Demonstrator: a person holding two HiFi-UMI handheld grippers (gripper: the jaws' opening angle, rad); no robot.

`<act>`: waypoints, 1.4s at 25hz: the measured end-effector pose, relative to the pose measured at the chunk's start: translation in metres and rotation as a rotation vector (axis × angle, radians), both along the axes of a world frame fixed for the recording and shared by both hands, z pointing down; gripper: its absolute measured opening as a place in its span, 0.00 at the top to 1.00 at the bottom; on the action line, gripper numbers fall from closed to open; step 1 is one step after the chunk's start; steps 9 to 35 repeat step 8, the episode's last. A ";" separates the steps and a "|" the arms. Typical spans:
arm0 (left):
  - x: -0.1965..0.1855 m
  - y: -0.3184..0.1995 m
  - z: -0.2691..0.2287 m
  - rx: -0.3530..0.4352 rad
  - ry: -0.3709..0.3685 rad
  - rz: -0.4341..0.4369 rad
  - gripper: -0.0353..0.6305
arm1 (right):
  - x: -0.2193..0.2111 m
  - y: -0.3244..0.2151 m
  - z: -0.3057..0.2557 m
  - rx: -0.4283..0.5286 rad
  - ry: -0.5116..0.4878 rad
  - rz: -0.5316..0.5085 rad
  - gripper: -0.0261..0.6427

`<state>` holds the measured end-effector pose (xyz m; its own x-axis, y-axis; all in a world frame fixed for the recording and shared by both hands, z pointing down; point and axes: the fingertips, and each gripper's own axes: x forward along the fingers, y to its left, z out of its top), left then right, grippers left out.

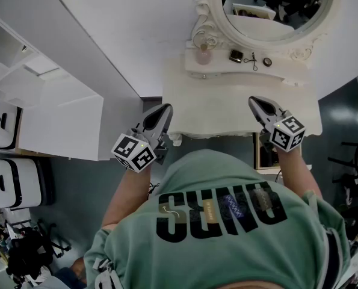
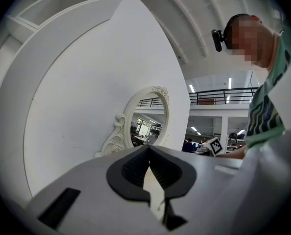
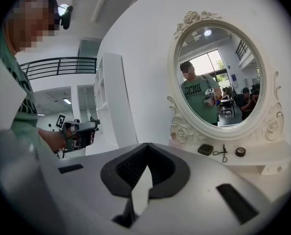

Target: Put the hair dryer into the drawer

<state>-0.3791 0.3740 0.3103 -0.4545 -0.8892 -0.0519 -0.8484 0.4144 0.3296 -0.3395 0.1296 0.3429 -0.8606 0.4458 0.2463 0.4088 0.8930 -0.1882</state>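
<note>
White tabletop of a dressing table, seen from above, with an oval mirror and a low shelf at its back. The shelf carries a pink bottle, a dark case and a few smaller items. The left claw and the right claw hover at the tabletop's front edge, well apart. In each gripper view the jaws meet at their tips with nothing between them.

The hair dryer appears in no view, so its place cannot be given. The drawer is not plainly shown. A dark opening under the front edge, below the right claw, may be it, but the angle leaves this uncertain.

Likely hazards:
- A claw that reaches without first spreading its jaws would push the hair dryer rather than take it.
- A sweep toward the mirror could tip the pink bottle or scatter the small shelf items.
- If the drawer is not open wide enough, the dryer may jam at its lip.
</note>
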 end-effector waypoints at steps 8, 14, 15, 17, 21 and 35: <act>0.003 -0.001 -0.002 -0.004 -0.006 0.005 0.93 | 0.004 0.000 -0.001 -0.001 -0.003 -0.003 0.98; 0.003 -0.001 -0.002 -0.004 -0.006 0.005 0.93 | 0.004 0.000 -0.001 -0.001 -0.003 -0.003 0.98; 0.003 -0.001 -0.002 -0.004 -0.006 0.005 0.93 | 0.004 0.000 -0.001 -0.001 -0.003 -0.003 0.98; 0.003 -0.001 -0.002 -0.004 -0.006 0.005 0.93 | 0.004 0.000 -0.001 -0.001 -0.003 -0.003 0.98; 0.003 -0.001 -0.002 -0.004 -0.006 0.005 0.93 | 0.004 0.000 -0.001 -0.001 -0.003 -0.003 0.98; 0.003 -0.001 -0.002 -0.004 -0.006 0.005 0.93 | 0.004 0.000 -0.001 -0.001 -0.003 -0.003 0.98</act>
